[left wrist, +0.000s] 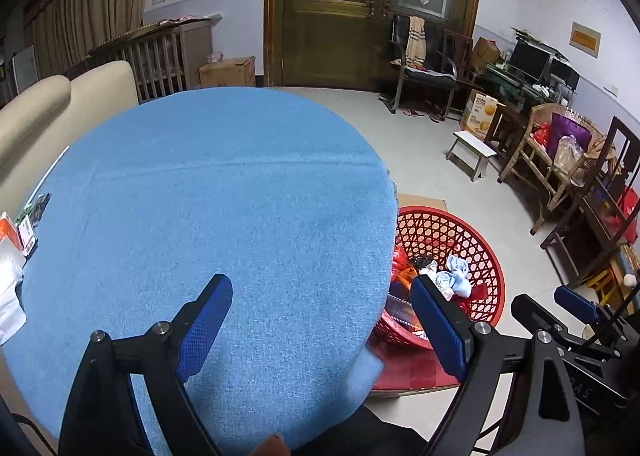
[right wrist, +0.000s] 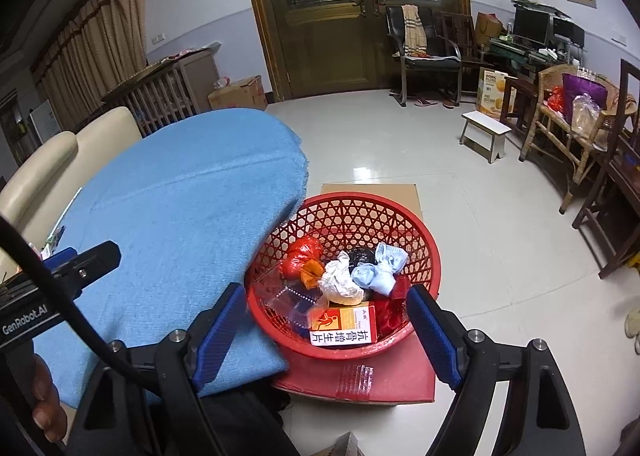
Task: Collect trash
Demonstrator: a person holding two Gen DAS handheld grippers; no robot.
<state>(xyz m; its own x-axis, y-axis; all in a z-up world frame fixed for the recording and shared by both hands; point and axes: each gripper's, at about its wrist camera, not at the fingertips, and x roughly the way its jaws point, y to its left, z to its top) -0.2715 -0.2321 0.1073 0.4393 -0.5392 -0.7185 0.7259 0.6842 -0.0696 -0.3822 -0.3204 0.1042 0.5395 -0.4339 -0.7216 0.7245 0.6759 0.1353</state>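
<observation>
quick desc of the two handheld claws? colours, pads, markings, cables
Both match: black angular linkage arms with silver pivot bolts, ending in long blue fingers with a textured grip face. The left claw body shows white "GenRobot.AI" lettering in the right wrist view, with a black cable curving across it. The right claw has the same build.

red lattice basket [right wrist: 416,224], blue tablecloth [left wrist: 224,192]

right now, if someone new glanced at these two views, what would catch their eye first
The red lattice basket on a flat red box on the floor, heaped with crumpled wrappers, a blue face mask and a medicine box, stands out first. Beside it spreads the blue tablecloth, bare in the middle. Both blue-padded tongs, right and left, gape empty.
</observation>
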